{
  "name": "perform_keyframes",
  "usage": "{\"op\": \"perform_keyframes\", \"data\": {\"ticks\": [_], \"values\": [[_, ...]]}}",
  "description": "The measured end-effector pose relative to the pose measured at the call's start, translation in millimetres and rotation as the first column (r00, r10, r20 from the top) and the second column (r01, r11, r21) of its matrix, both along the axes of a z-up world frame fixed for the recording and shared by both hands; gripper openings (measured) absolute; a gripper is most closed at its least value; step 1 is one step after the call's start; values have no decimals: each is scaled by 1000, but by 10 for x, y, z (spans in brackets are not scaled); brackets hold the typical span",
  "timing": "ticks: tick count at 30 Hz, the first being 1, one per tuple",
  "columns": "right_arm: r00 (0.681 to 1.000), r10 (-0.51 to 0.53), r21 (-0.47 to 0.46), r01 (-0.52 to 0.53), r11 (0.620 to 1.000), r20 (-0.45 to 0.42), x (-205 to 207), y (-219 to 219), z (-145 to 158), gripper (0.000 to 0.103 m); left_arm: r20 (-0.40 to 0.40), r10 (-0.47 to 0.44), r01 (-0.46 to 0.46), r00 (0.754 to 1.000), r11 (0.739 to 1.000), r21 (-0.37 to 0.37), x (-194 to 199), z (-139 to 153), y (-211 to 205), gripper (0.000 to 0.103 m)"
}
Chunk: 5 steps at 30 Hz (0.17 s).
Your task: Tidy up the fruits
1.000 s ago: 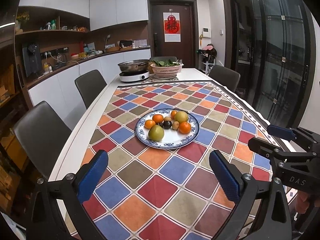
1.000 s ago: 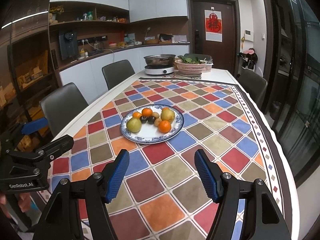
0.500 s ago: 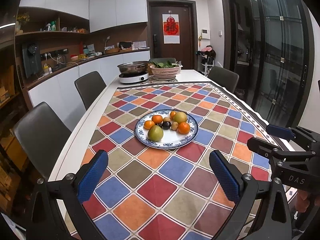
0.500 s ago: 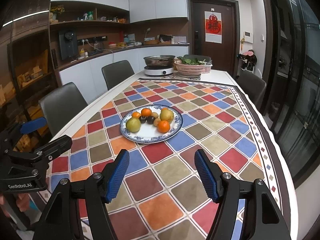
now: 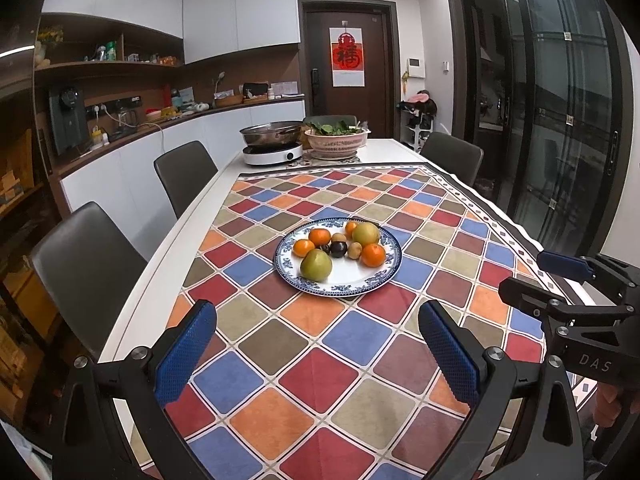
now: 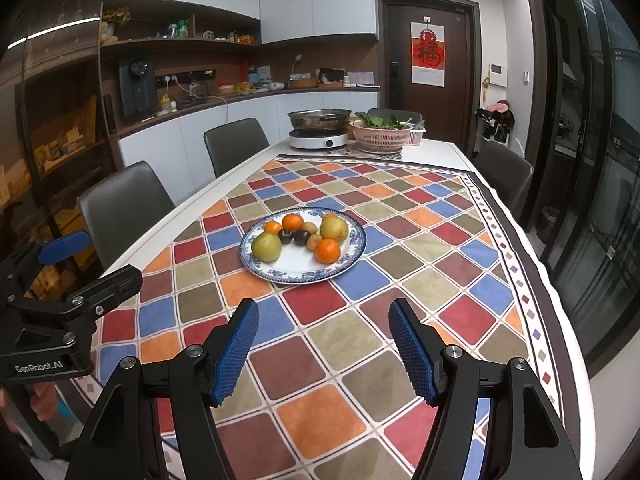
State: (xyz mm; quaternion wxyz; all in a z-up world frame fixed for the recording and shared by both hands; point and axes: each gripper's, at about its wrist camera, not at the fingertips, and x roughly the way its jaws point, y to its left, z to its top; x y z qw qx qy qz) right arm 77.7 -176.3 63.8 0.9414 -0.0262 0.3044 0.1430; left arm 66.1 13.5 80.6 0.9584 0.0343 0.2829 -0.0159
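The long table (image 5: 192, 216) under its checked cloth (image 5: 328, 344) carries the blue-rimmed plate (image 5: 344, 286) near the middle, and all the fruit in sight lies on it. Two green pears (image 5: 316, 265) sit at about seven and one o'clock on the plate; oranges (image 5: 373, 254) ring the far side and the four o'clock edge; two dark round fruits (image 5: 339, 249) and some small brownish ones, kiwis perhaps, too small to name, huddle at the centre.

Nothing lies loose on the cloth, so this fits either fruit already gathered onto the plate or a mixed heap waiting to be sorted elsewhere.

The left gripper (image 5: 316, 354) and right gripper (image 6: 323, 350) both hover at the six o'clock end of the table, well short of the plate, fingers spread wide with nothing between them.

The left view catches the right gripper side-on; the right view returns the favour and shows both dark fruits plainly.
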Motion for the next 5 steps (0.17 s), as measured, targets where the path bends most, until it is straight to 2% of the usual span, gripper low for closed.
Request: {"op": "perform_keyframes", "data": {"ticks": [5], "values": [[1000, -1, -1, 1, 1000, -8, 6, -29, -2, 68, -5, -1, 1, 1000, 1000, -1, 24, -33, -11, 103]]}}
